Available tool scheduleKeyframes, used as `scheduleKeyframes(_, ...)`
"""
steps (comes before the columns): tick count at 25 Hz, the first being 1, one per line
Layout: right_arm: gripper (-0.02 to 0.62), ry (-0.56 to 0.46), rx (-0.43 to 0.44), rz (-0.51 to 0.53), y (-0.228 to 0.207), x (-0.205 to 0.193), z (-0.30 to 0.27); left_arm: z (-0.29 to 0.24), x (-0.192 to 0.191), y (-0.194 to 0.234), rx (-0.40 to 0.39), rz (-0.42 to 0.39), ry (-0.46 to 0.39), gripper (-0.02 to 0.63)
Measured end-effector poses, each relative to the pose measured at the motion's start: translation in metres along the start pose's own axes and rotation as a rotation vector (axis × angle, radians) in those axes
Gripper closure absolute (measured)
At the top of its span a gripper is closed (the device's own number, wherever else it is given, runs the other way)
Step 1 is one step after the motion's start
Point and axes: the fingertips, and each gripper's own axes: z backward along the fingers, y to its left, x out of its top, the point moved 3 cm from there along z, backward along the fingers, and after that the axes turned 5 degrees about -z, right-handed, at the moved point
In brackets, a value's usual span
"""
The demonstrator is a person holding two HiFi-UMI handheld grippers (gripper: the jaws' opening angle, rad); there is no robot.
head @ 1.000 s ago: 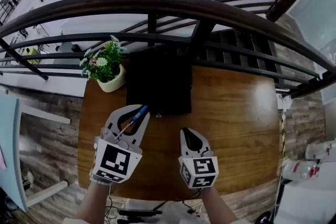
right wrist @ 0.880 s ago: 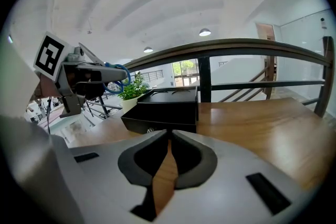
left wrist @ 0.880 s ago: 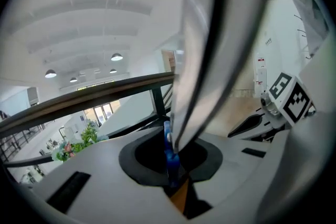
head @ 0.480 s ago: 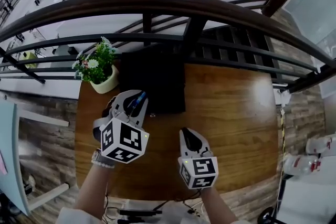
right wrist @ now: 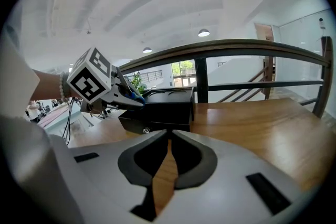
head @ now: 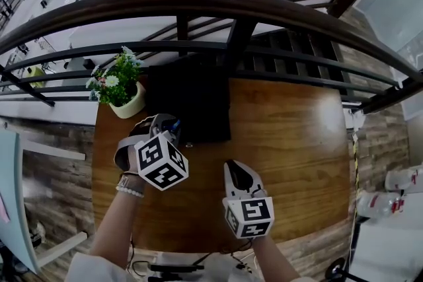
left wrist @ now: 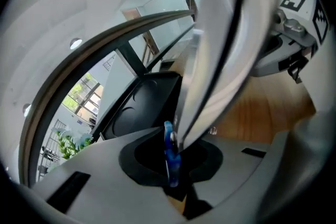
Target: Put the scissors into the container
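Note:
The scissors (left wrist: 170,157) have a blue handle and pale blades (left wrist: 226,44) that run back up past the camera. My left gripper (head: 166,126) is shut on them, tilted down and rolled. It is at the near left corner of the black container (head: 188,102), with the blue handle (head: 174,123) at that edge. In the right gripper view, the left gripper (right wrist: 126,94) holds the blue tip (right wrist: 136,96) against the container (right wrist: 168,107). My right gripper (head: 236,170) rests shut over the wooden table (head: 291,142), with nothing between its jaws (right wrist: 169,140).
A potted plant (head: 119,86) in a white pot stands left of the container at the table's back corner. A dark curved railing (head: 218,6) runs behind the table. The table's right half is bare wood (right wrist: 262,123). The floor lies well below on both sides.
My left gripper has sunk and rolled, its marker cube now turned up towards the head camera, and carried the scissors to the container's near left corner. The right gripper has stayed put.

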Motion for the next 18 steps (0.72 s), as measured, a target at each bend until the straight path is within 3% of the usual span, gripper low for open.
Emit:
scheduleKeyframes(10, 0.541, 0.012, 0.006, -0.018, 0.003, -0.007, 0.002, -0.027, -0.008, -0.007, -0.084, -0.163, 0.168, 0.551)
scheduleKeyframes(18, 0.541, 0.015, -0.004, -0.027, -0.001, -0.010, 0.007, -0.037, -0.013, -0.017, -0.184, -0.226, 0.208, 0.551)
